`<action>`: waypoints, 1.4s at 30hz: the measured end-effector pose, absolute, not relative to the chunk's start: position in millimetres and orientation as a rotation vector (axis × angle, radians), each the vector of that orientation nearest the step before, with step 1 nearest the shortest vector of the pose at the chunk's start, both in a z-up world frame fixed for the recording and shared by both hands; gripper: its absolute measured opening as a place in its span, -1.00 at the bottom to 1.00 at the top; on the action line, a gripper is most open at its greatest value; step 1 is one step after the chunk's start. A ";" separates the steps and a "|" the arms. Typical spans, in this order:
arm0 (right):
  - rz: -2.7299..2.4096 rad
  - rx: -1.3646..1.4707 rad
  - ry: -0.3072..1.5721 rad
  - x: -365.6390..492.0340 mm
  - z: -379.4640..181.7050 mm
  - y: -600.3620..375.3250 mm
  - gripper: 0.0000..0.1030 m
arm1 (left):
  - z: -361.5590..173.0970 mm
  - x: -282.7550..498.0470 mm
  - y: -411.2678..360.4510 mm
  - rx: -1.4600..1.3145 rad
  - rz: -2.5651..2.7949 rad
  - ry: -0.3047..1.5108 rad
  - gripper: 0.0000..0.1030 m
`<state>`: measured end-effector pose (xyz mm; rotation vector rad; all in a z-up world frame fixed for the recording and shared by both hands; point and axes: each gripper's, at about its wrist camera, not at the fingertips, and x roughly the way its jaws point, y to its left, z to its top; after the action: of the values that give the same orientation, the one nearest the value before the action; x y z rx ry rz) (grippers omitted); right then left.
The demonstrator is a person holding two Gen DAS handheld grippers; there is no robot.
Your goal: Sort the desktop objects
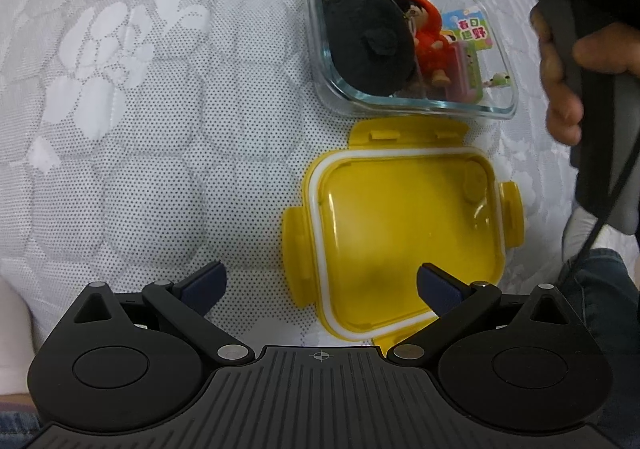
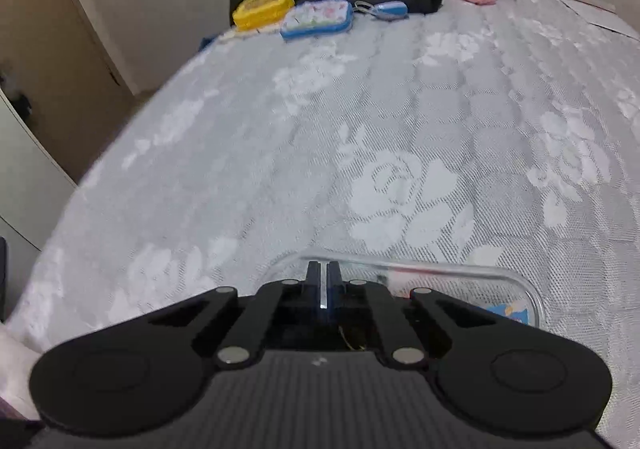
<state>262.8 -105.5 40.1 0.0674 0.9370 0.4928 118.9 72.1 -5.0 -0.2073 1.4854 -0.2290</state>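
Hovering with jaws apart, the left hand-held gripper (image 1: 322, 289) overhangs the yellow lid (image 1: 404, 233) mid-bed; the right hand-held gripper (image 2: 324, 281), closed empty, risks clipping the toy-filled glass container (image 1: 408, 37).

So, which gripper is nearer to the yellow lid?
Left. The left gripper hangs open directly over the yellow lid. The right gripper is shut above the glass container, beyond the lid.
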 end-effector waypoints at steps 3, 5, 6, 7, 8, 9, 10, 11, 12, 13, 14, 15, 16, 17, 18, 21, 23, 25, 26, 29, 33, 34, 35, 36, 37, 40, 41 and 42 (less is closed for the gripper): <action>0.498 0.083 0.973 267.1 39.8 -106.0 -0.80 | -4.8 118.8 72.2 -0.208 -0.227 1.487 1.00; 0.481 0.087 1.017 271.1 29.8 -105.7 -0.78 | -5.0 118.6 72.5 -0.208 -0.226 1.488 1.00; 0.476 0.085 1.036 272.5 25.0 -105.5 -0.77 | -5.2 118.4 72.8 -0.208 -0.227 1.489 1.00; 0.473 0.084 1.054 274.0 20.0 -105.2 -0.75 | -5.3 118.1 73.1 -0.210 -0.228 1.490 1.00; 0.470 0.086 1.059 274.8 16.3 -105.3 -0.75 | -5.0 117.8 73.8 -0.211 -0.229 1.491 1.00; 0.466 0.084 1.061 275.6 13.8 -104.4 -0.75 | -5.0 117.8 74.0 -0.212 -0.231 1.491 1.00; 0.462 0.074 1.058 276.1 12.6 -102.8 -0.75 | -5.2 117.8 74.2 -0.211 -0.233 1.493 1.00; 0.456 0.056 1.050 275.9 12.1 -100.7 -0.80 | -5.3 117.9 74.4 -0.210 -0.235 1.494 1.00; 0.452 0.038 1.041 275.0 12.3 -99.1 -0.86 | -5.3 118.1 74.6 -0.209 -0.238 1.495 1.00; 0.449 0.021 1.030 273.8 13.1 -97.8 -0.93 | -5.4 118.4 75.0 -0.207 -0.239 1.495 1.00; 0.451 0.009 1.019 272.7 14.6 -97.1 -0.93 | -5.5 119.1 75.9 -0.207 -0.238 1.494 1.00; 0.459 0.009 1.006 271.6 17.0 -97.3 -0.93 | -5.7 119.8 76.9 -0.208 -0.237 1.493 1.00; 0.467 0.021 0.996 270.8 20.3 -98.2 -0.93 | -5.8 120.5 77.9 -0.208 -0.236 1.492 1.00; 0.473 0.041 0.991 270.8 23.8 -99.6 -0.93 | -6.1 121.1 78.8 -0.209 -0.234 1.490 1.00; 0.478 0.065 0.984 271.6 27.7 -101.4 -0.93 | -6.0 121.4 79.9 -0.211 -0.231 1.490 1.00; 0.493 0.092 1.010 277.0 33.9 -103.3 -0.74 | -6.2 122.1 82.2 -0.221 -0.234 1.495 1.00; 0.495 0.131 1.059 281.1 29.3 -107.0 -0.61 | -6.4 122.2 81.6 -0.217 -0.243 1.494 1.00; 0.478 0.139 1.097 284.5 22.0 -109.4 -0.62 | -6.0 122.6 81.3 -0.212 -0.247 1.491 1.00; 0.465 0.135 1.105 285.6 18.3 -109.9 -0.61 | -5.9 122.9 81.2 -0.213 -0.251 1.492 1.00; 0.458 0.154 1.129 288.4 8.3 -111.4 -0.61 | -5.3 124.4 79.1 -0.201 -0.270 1.485 1.00; 0.474 0.163 1.128 291.5 4.9 -110.0 -0.96 | -7.3 128.6 79.5 -0.184 -0.276 1.473 1.00; 0.486 0.170 1.121 290.7 7.5 -110.5 -0.96 | -8.2 129.6 79.9 -0.189 -0.278 1.476 1.00; 0.499 0.176 1.114 289.9 10.3 -110.9 -0.96 | -9.1 130.5 80.8 -0.193 -0.281 1.479 1.00; 0.507 0.180 1.099 288.9 14.1 -110.9 -0.96 | -10.1 131.3 81.9 -0.196 -0.283 1.482 1.00; 0.517 0.173 1.081 287.3 18.9 -110.2 -0.96 | -11.4 132.1 82.2 -0.195 -0.284 1.483 1.00; 0.546 0.172 1.035 284.3 30.0 -107.1 -0.96 | -13.8 133.3 83.1 -0.194 -0.279 1.490 1.00; 0.551 0.165 1.021 283.6 33.0 -105.8 -0.96 | -13.9 133.7 83.8 -0.197 -0.281 1.493 1.00; 0.556 0.156 1.005 282.7 36.1 -104.3 -0.96 | -14.1 133.8 83.7 -0.199 -0.284 1.496 1.00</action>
<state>282.7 -104.3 36.1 0.1561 1.0046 0.5564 133.8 83.7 -14.1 -0.1986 1.4956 -0.2840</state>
